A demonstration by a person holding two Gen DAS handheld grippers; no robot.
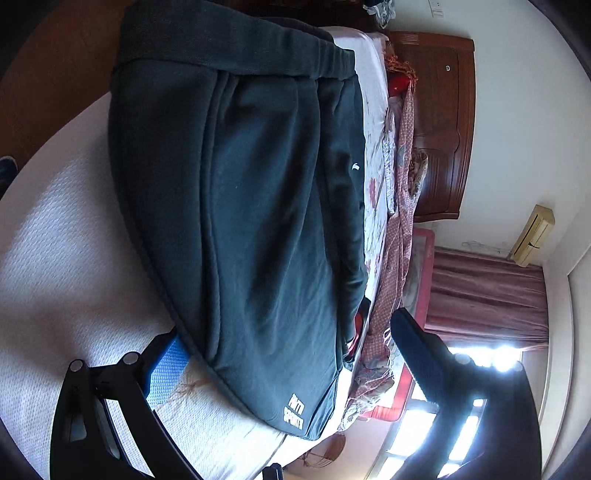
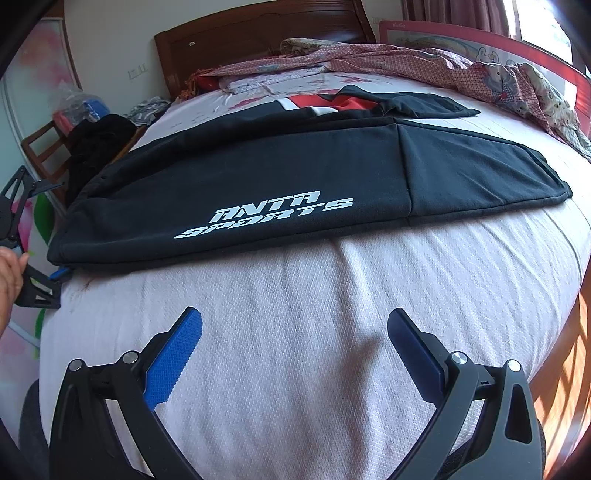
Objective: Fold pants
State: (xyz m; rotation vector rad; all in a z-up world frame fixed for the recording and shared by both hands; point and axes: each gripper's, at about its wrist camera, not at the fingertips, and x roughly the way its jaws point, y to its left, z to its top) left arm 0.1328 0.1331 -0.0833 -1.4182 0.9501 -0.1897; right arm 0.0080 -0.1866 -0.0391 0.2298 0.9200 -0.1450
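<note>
Dark pants (image 2: pixel 295 184) with a white "ANTA SPORTS" print lie flat across the white bed; in the left wrist view the pants (image 1: pixel 258 203) fill the middle, waistband at the top. My left gripper (image 1: pixel 288 347) is open at the pants' edge, its blue left pad (image 1: pixel 166 373) partly tucked under the cloth. It also shows at the far left of the right wrist view (image 2: pixel 37 277), a blue tip at the pants' corner. My right gripper (image 2: pixel 295 343) is open and empty above the bare sheet, short of the pants.
A black and red garment (image 2: pixel 351 101) lies behind the pants. A pink checked blanket (image 2: pixel 443 62) is heaped along the far side by a red bed rail (image 2: pixel 535 48). A wooden headboard (image 2: pixel 258 33) stands behind. A chair with clothes (image 2: pixel 92 140) stands at the left bedside.
</note>
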